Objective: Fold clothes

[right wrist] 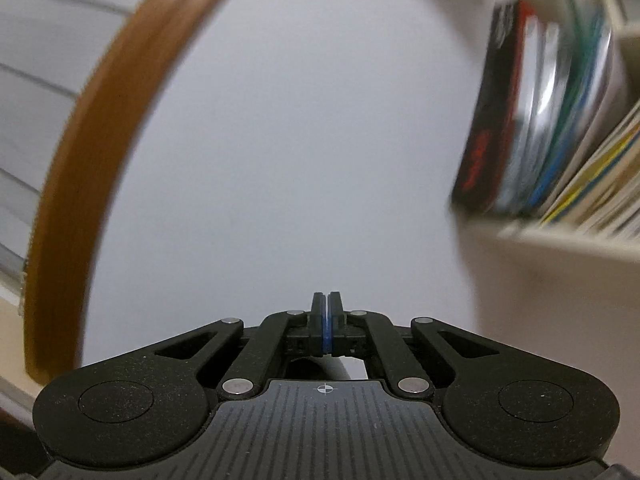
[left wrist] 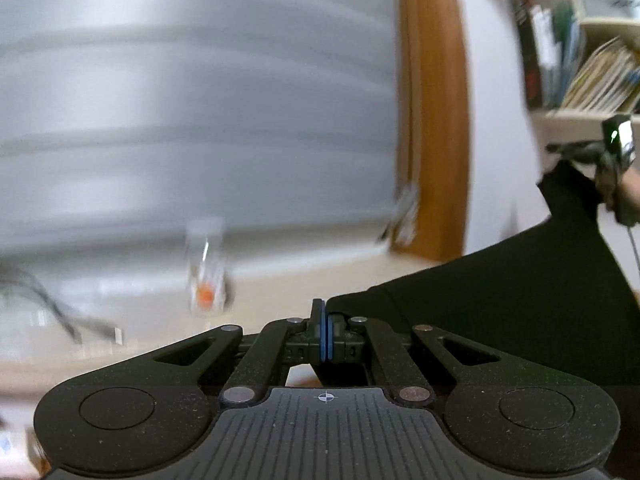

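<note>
We saw the left gripper (left wrist: 325, 312) with its blue pads (left wrist: 320, 334) pressed tight together, pinching an edge of the black cloth garment (left wrist: 520, 300). The garment was stretched out in the air. Its long way ran from the left gripper's tips up and to the right, rising to a far corner near the right gripper (left wrist: 618, 148). In the left view that other gripper was small and dark at the right edge, with a tiny green light on it. The cloth reached up to it, but we could not tell there how it held the cloth.

In the right view, the right gripper (right wrist: 327, 312) had its blue pads pressed together too. We could see no cloth at the tips from that side. It pointed at a plain white wall (right wrist: 304, 140).

A brown wooden frame (left wrist: 434, 112) stood behind the garment, beside a blurry grey slatted blind (left wrist: 192, 100). A pale shelf with a row of colourful books (right wrist: 552, 112) was on the right. A blurry clear plastic thing with an orange spot (left wrist: 206, 276) sat on the cream floor (left wrist: 280, 280).
</note>
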Available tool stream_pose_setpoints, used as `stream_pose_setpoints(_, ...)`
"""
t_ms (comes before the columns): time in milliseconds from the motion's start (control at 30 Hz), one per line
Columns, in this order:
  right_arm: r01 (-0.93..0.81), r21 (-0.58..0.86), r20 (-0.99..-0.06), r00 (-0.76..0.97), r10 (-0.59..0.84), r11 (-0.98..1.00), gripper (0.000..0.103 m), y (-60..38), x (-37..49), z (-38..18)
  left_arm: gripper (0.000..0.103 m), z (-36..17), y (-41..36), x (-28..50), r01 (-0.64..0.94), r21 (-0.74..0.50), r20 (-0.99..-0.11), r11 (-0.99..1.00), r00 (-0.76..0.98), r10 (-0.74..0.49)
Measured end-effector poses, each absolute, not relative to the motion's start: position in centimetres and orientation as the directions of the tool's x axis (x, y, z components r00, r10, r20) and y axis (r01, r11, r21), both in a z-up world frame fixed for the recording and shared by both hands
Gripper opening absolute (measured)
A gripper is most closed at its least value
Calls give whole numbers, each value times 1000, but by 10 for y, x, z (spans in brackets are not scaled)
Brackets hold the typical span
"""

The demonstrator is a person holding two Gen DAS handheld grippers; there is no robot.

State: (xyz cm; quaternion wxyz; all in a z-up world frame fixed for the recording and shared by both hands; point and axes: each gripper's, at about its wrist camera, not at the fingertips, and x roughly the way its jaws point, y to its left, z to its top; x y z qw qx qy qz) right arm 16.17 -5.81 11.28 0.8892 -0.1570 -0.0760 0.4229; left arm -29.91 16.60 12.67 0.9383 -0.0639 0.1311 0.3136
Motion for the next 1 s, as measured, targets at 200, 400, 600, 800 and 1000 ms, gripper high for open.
stream_pose_setpoints(200, -820, -362, -323, 556, 766, 443, 1, -11, 184, -5, 1, 71, 193, -279, -605, -59, -432, 794, 733, 526)
stream_pose_setpoints(400, -912, -146, -533, 399, 746, 384, 9, -48, 205, -48, 1, 61, 200, -281, -604, -77, -447, 793, 732, 514)
stream_pose_setpoints(600, -943, 79, -646, 199, 737, 325, 58, -62, 204, -68, 1, 57, 208, -278, -599, -72, -459, 798, 730, 507)
stream_pose_setpoints(800, -938, -27, -691, 268, 671, 347, 75, -24, 172, -83, 1, 53, 208, -278, -595, -70, -469, 801, 728, 500)
stream_pose_setpoints(1000, -939, -65, -665, 294, 686, 338, 14, -21, 176, -80, 1, 51, 208, -279, -589, -62, -477, 805, 726, 495)
